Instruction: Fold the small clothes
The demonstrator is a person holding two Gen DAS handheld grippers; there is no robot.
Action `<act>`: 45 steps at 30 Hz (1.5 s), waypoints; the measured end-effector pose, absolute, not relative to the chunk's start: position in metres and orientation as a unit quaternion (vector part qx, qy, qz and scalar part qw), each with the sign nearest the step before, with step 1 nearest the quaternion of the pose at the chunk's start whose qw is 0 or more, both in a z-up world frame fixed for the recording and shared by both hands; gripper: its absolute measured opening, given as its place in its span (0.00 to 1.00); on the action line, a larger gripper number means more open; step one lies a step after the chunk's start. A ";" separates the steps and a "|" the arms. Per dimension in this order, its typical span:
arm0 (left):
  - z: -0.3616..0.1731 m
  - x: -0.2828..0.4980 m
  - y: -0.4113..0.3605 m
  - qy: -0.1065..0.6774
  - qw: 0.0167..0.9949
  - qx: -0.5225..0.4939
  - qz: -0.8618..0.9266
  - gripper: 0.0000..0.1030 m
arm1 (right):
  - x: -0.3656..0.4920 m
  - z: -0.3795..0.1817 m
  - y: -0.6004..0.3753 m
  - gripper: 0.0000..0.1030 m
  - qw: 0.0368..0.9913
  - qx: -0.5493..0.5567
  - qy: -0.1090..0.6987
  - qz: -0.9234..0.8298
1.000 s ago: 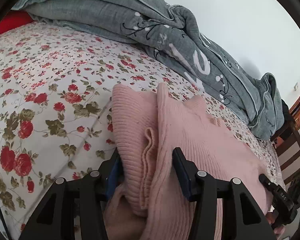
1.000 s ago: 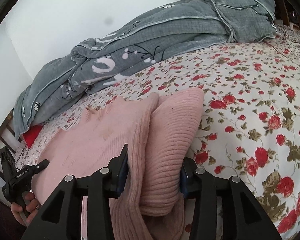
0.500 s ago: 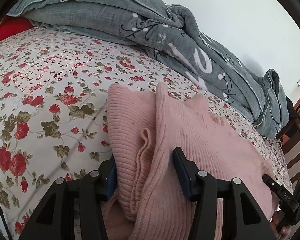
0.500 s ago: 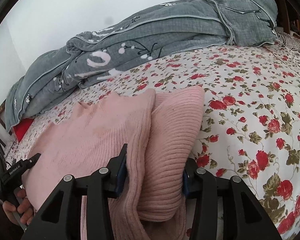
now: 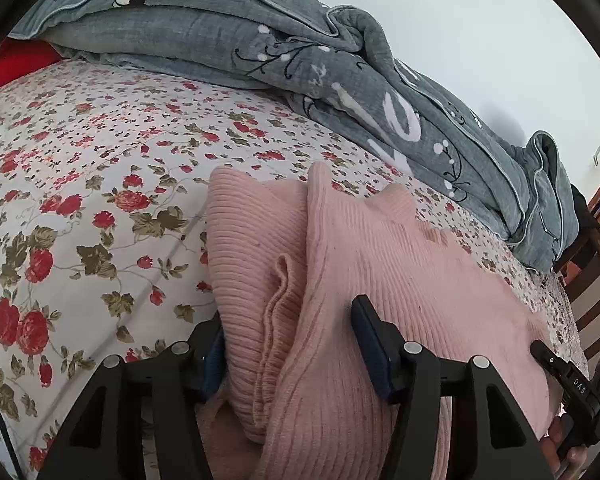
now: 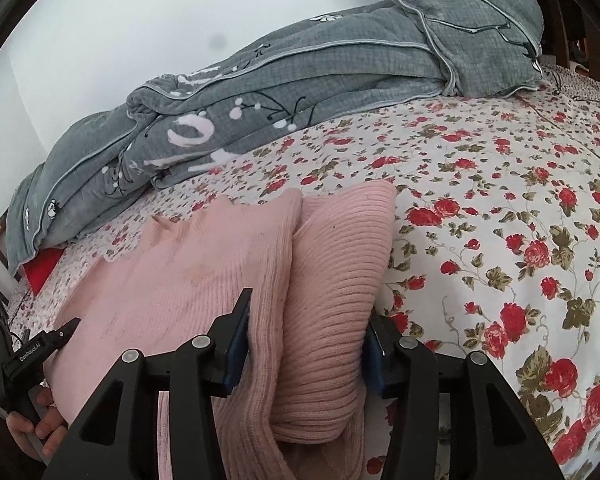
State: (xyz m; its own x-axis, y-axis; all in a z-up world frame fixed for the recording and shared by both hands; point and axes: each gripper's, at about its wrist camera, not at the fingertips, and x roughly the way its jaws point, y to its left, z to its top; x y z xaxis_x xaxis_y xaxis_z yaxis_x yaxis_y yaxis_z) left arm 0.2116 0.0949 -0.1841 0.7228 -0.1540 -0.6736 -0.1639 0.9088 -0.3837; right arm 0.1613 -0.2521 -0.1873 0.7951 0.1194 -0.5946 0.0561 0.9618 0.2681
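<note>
A pink ribbed sweater lies on the flowered bedsheet, with a sleeve folded in at each side. My left gripper holds the bunched sleeve and side edge. Its jaws are opening, and the knit still fills the gap and touches both pads. In the right wrist view the sweater and its other sleeve sit between the fingers of my right gripper. Those jaws are opening too, and fabric still bulges against both pads. Each view shows the other gripper at its lower edge, held in a hand.
A rumpled grey quilt runs along the far side of the bed against the white wall, also the grey quilt. A red pillow peeks out under it. A wooden chair stands past the bed's edge.
Both pairs of jaws stand a little wider around the pink knit than before. Neither hand has shifted and the sweater lies where it was.
</note>
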 end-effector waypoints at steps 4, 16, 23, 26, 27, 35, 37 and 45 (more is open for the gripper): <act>-0.184 0.213 0.093 0.372 0.905 -0.207 0.003 0.57 | 0.162 -0.189 -0.248 0.51 0.938 0.129 0.321 0.017; -0.184 0.214 0.091 0.371 0.907 -0.198 0.002 0.61 | 0.162 -0.190 -0.242 0.57 0.940 0.112 0.321 0.016; -0.184 0.214 0.090 0.371 0.907 -0.197 0.002 0.62 | 0.162 -0.190 -0.240 0.58 0.942 0.102 0.320 0.013; -0.184 0.214 0.090 0.371 0.907 -0.197 0.002 0.62 | 0.162 -0.190 -0.240 0.58 0.942 0.103 0.321 0.013; -0.184 0.214 0.090 0.371 0.907 -0.197 0.002 0.62 | 0.162 -0.189 -0.239 0.58 0.942 0.102 0.321 0.013; -0.184 0.214 0.090 0.371 0.908 -0.198 0.002 0.62 | 0.151 -0.175 -0.251 0.58 0.950 0.119 0.290 -0.007; -0.184 0.214 0.089 0.370 0.907 -0.198 0.003 0.62 | 0.142 -0.165 -0.257 0.58 0.956 0.128 0.264 -0.010; -0.184 0.214 0.094 0.378 0.902 -0.209 -0.012 0.62 | 0.121 -0.139 -0.232 0.58 0.977 0.069 0.202 -0.020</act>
